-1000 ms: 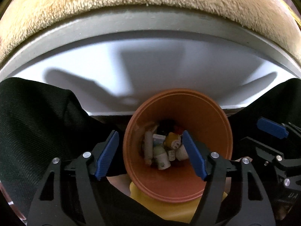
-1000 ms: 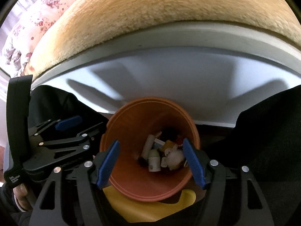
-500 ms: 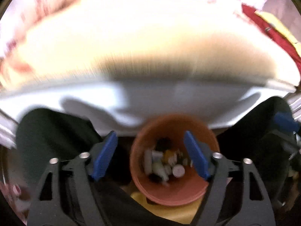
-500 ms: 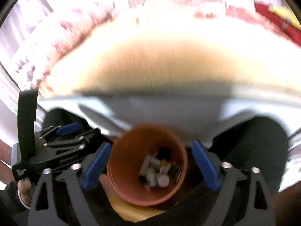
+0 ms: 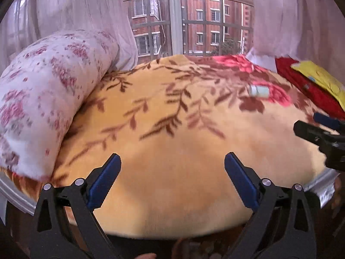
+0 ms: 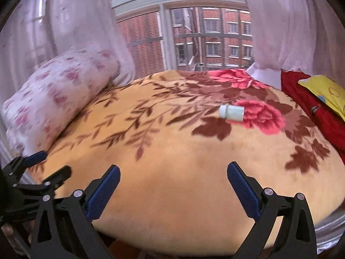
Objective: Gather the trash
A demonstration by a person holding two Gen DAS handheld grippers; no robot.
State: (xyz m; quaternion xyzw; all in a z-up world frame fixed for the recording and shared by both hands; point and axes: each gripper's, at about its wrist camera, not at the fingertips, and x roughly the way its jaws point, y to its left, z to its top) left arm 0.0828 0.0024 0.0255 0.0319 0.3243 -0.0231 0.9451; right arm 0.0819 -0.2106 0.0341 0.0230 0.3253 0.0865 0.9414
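A small pale-green bottle with a white cap [image 6: 231,112] lies on its side on the yellow floral blanket [image 6: 172,161], far right of middle; it also shows in the left wrist view [image 5: 259,91]. My left gripper [image 5: 172,179] is open and empty above the blanket's near edge. My right gripper [image 6: 173,186] is open and empty, also at the near edge, well short of the bottle. Each gripper shows at the side of the other's view: the right gripper [image 5: 323,138] and the left gripper [image 6: 32,172].
A rolled floral quilt [image 6: 56,99] lies along the bed's left side. A red cloth [image 6: 312,108] with a yellow item [image 6: 325,95] sits at the right. Sheer curtains and a window [image 6: 194,38] stand behind the bed.
Both grippers have swung up from the orange bin of trash between dark trouser legs to face the bed. The bin is out of view. Both stay open.
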